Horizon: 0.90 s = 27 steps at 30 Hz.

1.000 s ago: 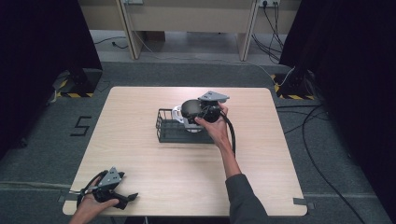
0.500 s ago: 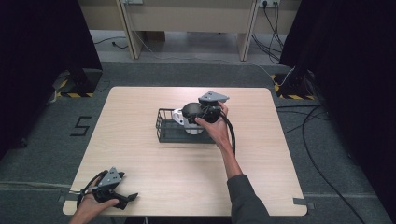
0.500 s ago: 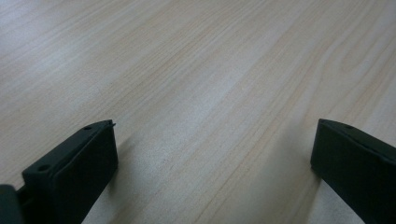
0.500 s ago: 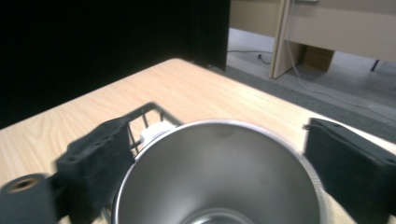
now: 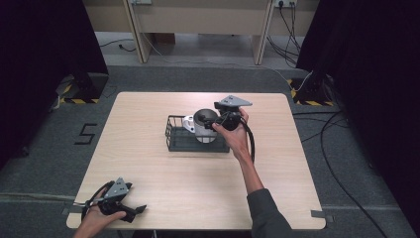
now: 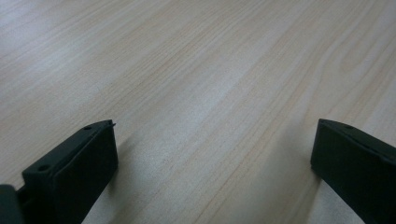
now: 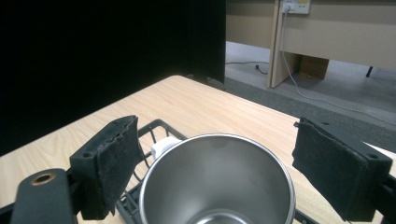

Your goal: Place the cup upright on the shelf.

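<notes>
Steel catches our eye first: from the right gripper view we look straight into a metal cup (image 7: 217,179), the right gripper (image 7: 217,168) having just been closing, its left pad at the rim, the other a sliver off. From above we see that cup (image 5: 205,124) in a black wire basket (image 5: 174,139). Our left gripper (image 6: 212,163) gapes wide over the bare table (image 6: 196,70).

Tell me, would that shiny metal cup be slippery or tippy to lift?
Probably slippery: the cup has smooth polished steel walls, so the pads may slide. It looks thin-walled and empty, so likely light and stiff. It is wider at the mouth, so it might tip if nudged, though the wire basket around it should catch it.
</notes>
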Each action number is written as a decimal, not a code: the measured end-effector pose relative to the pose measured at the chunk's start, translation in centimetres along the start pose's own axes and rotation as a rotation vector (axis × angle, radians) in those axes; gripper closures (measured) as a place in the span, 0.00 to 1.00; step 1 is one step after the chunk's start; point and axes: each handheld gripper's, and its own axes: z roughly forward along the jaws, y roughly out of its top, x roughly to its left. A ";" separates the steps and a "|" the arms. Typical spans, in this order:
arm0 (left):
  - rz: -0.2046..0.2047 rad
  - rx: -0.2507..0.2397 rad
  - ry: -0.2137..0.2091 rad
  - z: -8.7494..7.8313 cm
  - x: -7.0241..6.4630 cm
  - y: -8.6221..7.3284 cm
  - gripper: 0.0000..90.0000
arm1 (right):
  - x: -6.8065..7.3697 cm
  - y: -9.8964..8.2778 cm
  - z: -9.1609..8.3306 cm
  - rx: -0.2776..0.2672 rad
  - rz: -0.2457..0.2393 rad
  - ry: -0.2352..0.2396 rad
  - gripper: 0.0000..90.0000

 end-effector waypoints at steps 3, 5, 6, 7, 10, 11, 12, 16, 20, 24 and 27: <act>0.000 0.001 0.000 0.0 0.0 0.0 0.00 | 0.1 -0.1 -0.6 -0.006 0.006 -0.004 0.17; 0.000 0.000 0.000 0.0 0.0 0.0 0.00 | 0.3 -0.1 -1.1 -0.011 0.003 -0.004 0.17; 0.000 0.000 0.000 0.0 0.0 0.0 0.00 | 0.3 -0.1 -1.3 -0.015 0.003 -0.006 0.17; 0.000 0.000 0.000 0.0 0.0 0.0 0.00 | 0.4 -0.1 -1.5 -0.015 0.002 -0.008 0.17; 0.000 0.000 0.000 0.0 0.0 0.0 0.00 | 0.6 -0.1 -2.1 -0.025 0.002 -0.015 0.17; 0.000 0.000 0.000 0.0 0.0 0.0 0.00 | 0.6 -0.2 -2.3 -0.029 0.001 -0.016 0.17; 0.000 0.000 0.000 0.0 0.0 0.0 0.00 | 0.7 -0.2 -2.6 -0.031 -0.002 -0.021 0.17; 0.002 0.002 0.000 0.0 0.0 0.0 0.00 | 0.9 -0.3 -3.4 -0.035 -0.003 -0.030 0.17; 0.002 0.002 0.000 0.0 0.0 0.0 0.00 | 1.1 -0.7 -4.5 -0.052 -0.002 -0.036 0.17; 0.002 0.002 0.000 0.0 0.0 0.0 0.00 | 1.3 -1.2 -5.5 -0.057 -0.008 -0.039 0.17; 0.002 0.001 0.001 0.0 0.0 0.0 0.00 | 1.6 -1.7 -6.5 -0.056 -0.011 -0.044 0.17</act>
